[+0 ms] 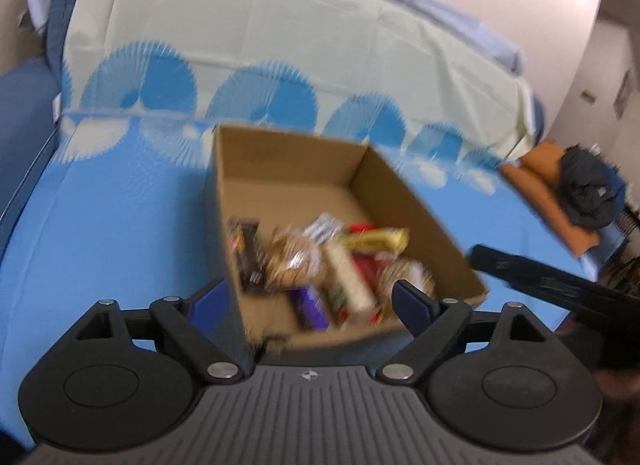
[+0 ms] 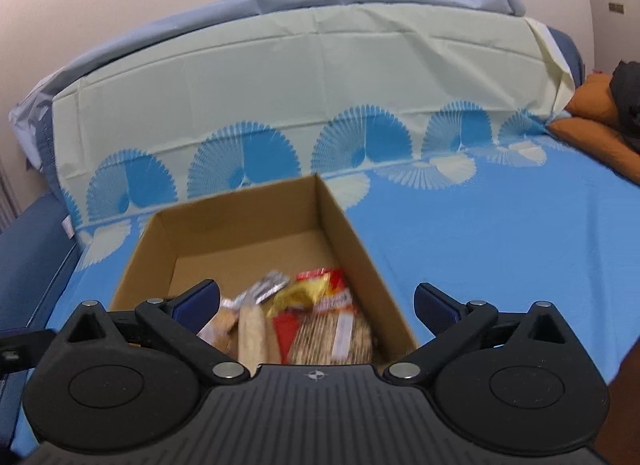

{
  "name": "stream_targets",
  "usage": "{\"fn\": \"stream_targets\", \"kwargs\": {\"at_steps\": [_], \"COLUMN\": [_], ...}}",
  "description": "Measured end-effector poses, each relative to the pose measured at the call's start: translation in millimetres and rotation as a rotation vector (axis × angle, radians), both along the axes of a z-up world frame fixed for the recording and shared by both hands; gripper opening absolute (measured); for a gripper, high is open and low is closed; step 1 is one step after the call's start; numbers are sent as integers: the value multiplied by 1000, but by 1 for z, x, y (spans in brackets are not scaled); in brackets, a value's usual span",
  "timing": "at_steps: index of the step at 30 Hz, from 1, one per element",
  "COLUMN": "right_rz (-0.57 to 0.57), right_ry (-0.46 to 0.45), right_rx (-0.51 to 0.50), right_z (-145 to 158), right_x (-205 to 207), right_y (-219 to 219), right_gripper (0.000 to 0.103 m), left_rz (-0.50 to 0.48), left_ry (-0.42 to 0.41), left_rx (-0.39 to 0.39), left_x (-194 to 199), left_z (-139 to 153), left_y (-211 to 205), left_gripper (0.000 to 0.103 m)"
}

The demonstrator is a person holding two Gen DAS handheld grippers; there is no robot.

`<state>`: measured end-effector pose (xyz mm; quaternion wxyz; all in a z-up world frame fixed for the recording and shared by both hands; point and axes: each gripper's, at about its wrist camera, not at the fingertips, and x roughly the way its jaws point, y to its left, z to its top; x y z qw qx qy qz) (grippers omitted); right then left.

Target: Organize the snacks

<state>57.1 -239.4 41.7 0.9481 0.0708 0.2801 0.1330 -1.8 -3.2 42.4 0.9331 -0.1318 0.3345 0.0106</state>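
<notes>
Both tools wide, empty — left tool (image 1: 308,301) sits nearer the snacks (image 1: 320,269) in the cardboard box (image 1: 280,169), right tool (image 2: 316,301) over the same pile.

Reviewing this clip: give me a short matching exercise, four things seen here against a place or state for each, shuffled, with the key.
Things
1. cardboard box
2. snacks
3. left gripper
4. orange cushion

Places or states
A. piled at the near end inside the box
B. jaws wide apart, nothing between them
C. stands open on the blue patterned cloth
D. at the far right, under a dark bundle

Pairs: 1-C, 2-A, 3-B, 4-D
</notes>
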Motion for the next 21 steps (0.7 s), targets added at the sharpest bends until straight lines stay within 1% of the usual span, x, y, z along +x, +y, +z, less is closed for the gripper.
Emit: {"fn": "stream_targets", "kwargs": {"at_steps": [1,3,5,8,10,13,21], "right_rz": [3,5,34,77,85,88,129], "right_ry": [9,23,24,10,32,55,49], "right_rx": [8,12,-11,-101,-136,-163,-211], "right_z": [-1,-5,-7,-12,-17,-21,-23], "right_x": [-7,-22,-30,-34,-31,-26,-26], "right_y": [-1,0,5,19,24,28,45], "right_gripper": [102,102,102,102,102,102,102], "left_rz": [10,22,39,58,80,85,116], "left_ry": [26,42,60,101,132,162,184], "left_rx": [22,69,111,104,94,69,99], "left_x": [0,-3,-5,-4,-3,-5,-4], "left_z": [-4,-11,-18,-31,-39,-47,-47], "left_y": [-3,-8,-13,-17,-17,-16,-14], "left_gripper": [100,101,102,102,102,102,102]}}
